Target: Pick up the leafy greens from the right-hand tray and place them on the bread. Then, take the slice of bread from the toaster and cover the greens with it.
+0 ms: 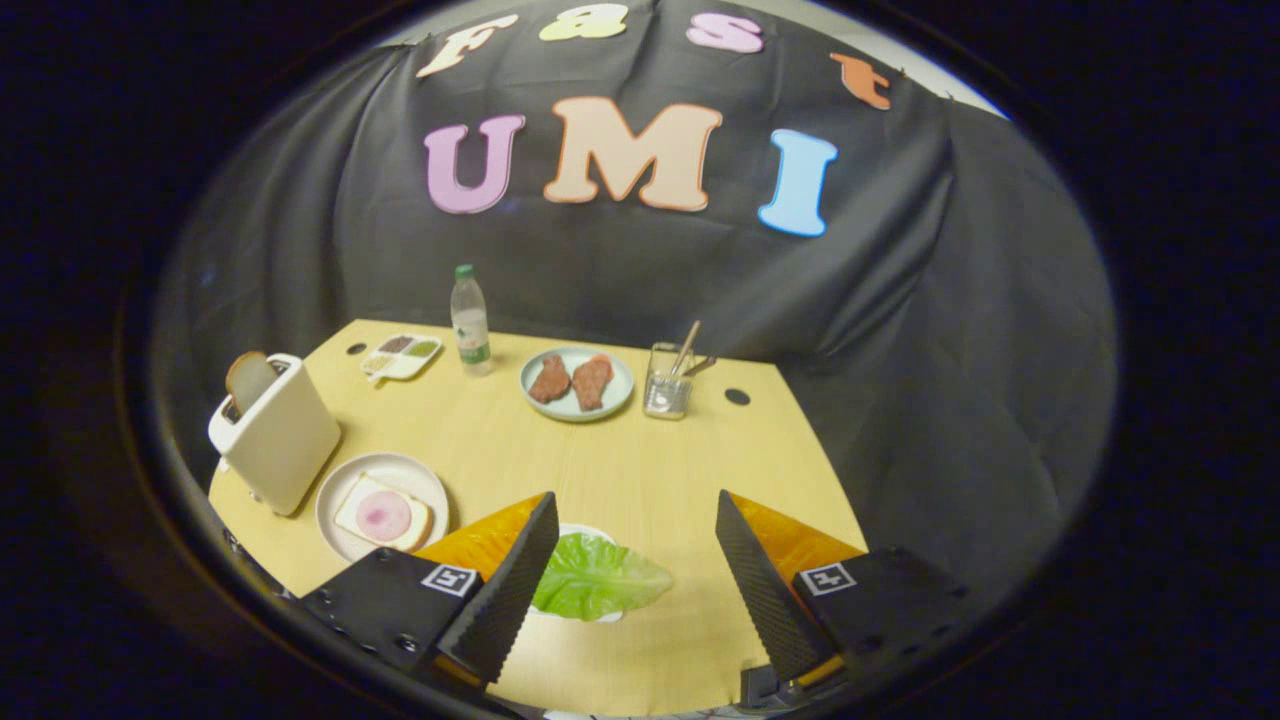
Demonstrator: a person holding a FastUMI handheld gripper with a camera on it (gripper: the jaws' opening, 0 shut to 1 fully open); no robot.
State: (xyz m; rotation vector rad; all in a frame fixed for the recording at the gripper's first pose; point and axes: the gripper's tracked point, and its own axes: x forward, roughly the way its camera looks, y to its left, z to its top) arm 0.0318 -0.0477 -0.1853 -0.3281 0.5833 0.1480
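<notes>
A green lettuce leaf (597, 577) lies on a white tray (585, 530), close to my left finger and partly hidden by it. My gripper (637, 525) hovers open above the table, with the leaf low between the fingers, nearer the left one. Left of the fingers, a white plate (340, 485) holds a slice of bread (350, 518) topped with a pink round slice (383, 515). Further left stands a white toaster (280, 440) with a brown bread slice (248, 380) sticking up from its slot.
Beyond the fingers, a pale blue plate (620, 390) holds two brown meat pieces. A clear glass (667, 392) with sticks stands to its right, a water bottle (470, 322) and a small divided dish (402, 356) to its left. The wooden table (640, 470) ends near the fingers.
</notes>
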